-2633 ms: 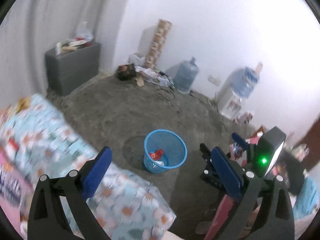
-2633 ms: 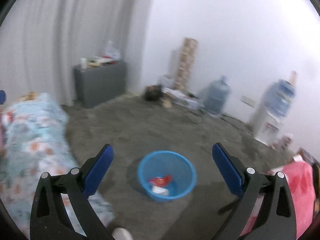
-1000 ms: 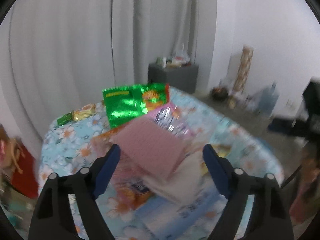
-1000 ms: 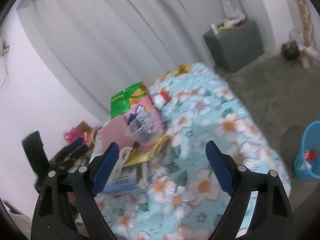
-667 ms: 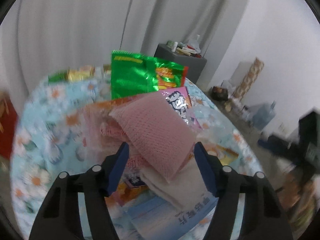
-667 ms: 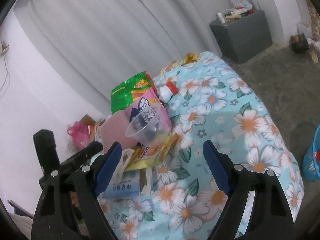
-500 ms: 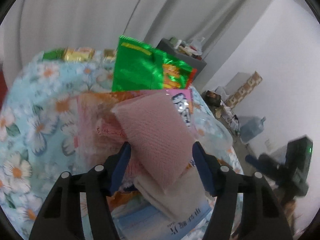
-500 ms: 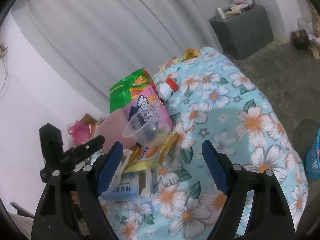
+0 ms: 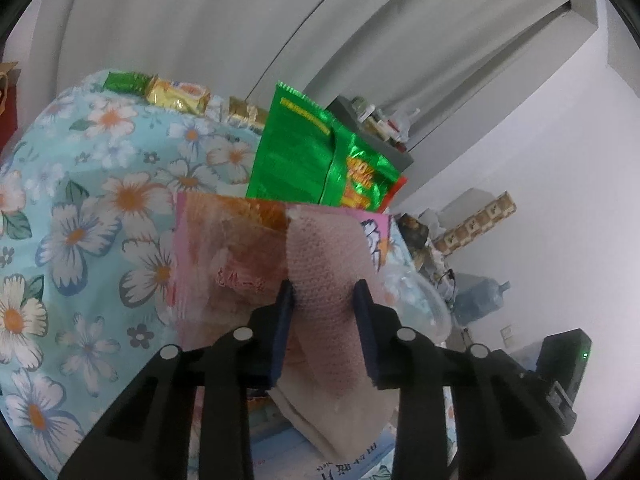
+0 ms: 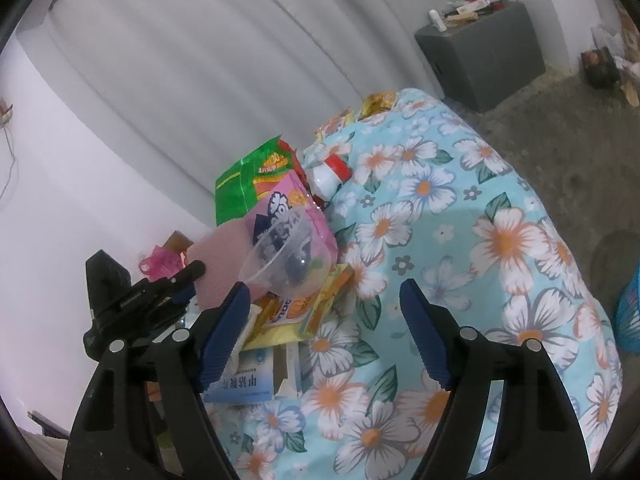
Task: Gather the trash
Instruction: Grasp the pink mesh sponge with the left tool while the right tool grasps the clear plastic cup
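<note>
A table draped in a blue floral cloth (image 10: pixel 472 216) is spreading out under and ahead of both grippers; a grey curtain (image 9: pixel 192 28) is hanging behind it, and a dark grey cabinet (image 10: pixel 480 56) is standing far ahead to the right of the right gripper; at the right edge of that view a sliver of a blue basket (image 10: pixel 630 312) is showing on the floor. The trash pile is lying to the front left of the right gripper (image 10: pixel 324 304), whose jaws are standing wide apart with nothing between them, having just been narrowing a little; a green foil bag (image 9: pixel 316 156) is propped at the far side of the pile, beyond the left gripper (image 9: pixel 323 292); a pink printed packet (image 10: pixel 296 216) is lying nearer, with a clear plastic cup (image 10: pixel 286 258) tipped on it just ahead of the right gripper's left finger. The left gripper's jaws have just been closing and are now pinching a pink textured pad (image 9: pixel 328 264), which is running forward from between the pads; an orange-pink wrapper (image 9: pixel 224 252) is lying just left of it; gold snack packs (image 9: pixel 176 90) are sitting well beyond, at the cloth's far edge.
</note>
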